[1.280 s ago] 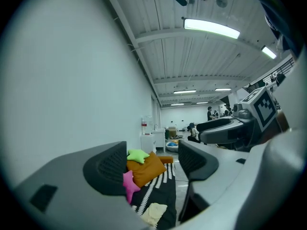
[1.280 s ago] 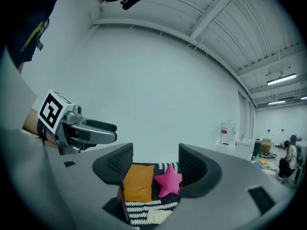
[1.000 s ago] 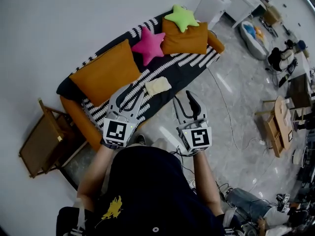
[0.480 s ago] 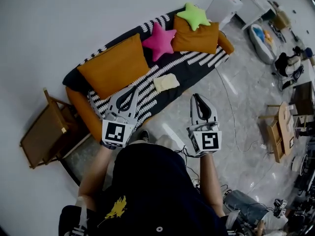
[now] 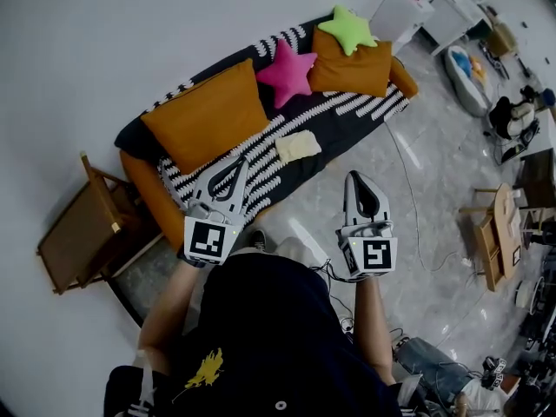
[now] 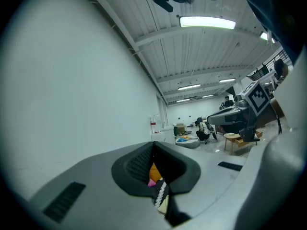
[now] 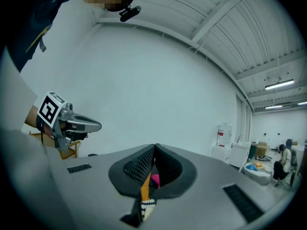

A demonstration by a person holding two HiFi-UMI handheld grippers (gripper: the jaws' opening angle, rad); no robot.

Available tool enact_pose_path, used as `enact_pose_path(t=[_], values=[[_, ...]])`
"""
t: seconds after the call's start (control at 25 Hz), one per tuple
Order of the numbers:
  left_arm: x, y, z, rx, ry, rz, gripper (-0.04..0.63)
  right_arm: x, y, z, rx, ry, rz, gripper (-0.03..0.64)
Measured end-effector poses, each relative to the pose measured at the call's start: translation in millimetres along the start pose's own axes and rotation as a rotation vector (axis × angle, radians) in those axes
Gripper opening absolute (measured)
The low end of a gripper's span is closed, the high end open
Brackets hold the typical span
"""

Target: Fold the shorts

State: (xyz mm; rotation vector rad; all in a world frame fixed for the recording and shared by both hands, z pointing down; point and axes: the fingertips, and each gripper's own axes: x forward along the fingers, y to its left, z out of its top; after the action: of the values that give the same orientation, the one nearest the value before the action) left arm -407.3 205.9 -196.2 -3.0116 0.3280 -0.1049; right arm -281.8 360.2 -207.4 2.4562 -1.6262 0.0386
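The shorts (image 5: 297, 146) are a small pale yellow folded piece lying on the black-and-white striped sofa cover (image 5: 347, 115), near its front edge. My left gripper (image 5: 241, 161) hangs over the sofa's front, left of the shorts and apart from them, shut with nothing in it. My right gripper (image 5: 354, 178) is over the grey floor just right of the sofa, and has just closed on nothing. In the left gripper view the gripper (image 6: 154, 145) has its jaws pressed together. In the right gripper view the gripper (image 7: 154, 148) is likewise shut and bare.
Two orange cushions (image 5: 207, 115), a pink star pillow (image 5: 287, 70) and a green star pillow (image 5: 350, 29) lie on the sofa. A wooden chair (image 5: 78, 233) stands at its left end. White cabinets (image 5: 400, 7), a floor cable (image 5: 408, 189) and wooden furniture (image 5: 499, 224) are at the right.
Both grippers had their jaws apart a second ago and now both are shut and empty. The left one has shifted slightly along the sofa front.
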Motion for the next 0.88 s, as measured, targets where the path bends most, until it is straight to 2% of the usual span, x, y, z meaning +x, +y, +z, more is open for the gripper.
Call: enact_pose_path(t=[0.12,0.24,0.32,0.56,0.88], values=[[-1.2,1.5,-1.9,-0.005,0.032,-0.012,0.014,-3.3,-3.1,-5.8,0.015,0.016,-0.01,0.017],[2.7,4.8,7.8,-0.02,-0.044,-0.002,0.014,-6.3,-6.6,-10.0,0.01,0.026,-0.01,0.017],[2.9,5.0,11.2,-0.025,-0.06,-0.002,0.014,-9.4,-11.1,-8.1,0.019,0.013,-0.021,0.017],[3.6,4.1,10.8,-0.027,-0.043,-0.004,0.014,-17.0,-21.3,-14.2,0.009,0.053,-0.027,0.017],[-1.3,1.7,8.8,-0.017,-0.037,-0.008,0.014,-17.8,-15.6,-10.7,-0.006,0.043,-0.014,0.017]])
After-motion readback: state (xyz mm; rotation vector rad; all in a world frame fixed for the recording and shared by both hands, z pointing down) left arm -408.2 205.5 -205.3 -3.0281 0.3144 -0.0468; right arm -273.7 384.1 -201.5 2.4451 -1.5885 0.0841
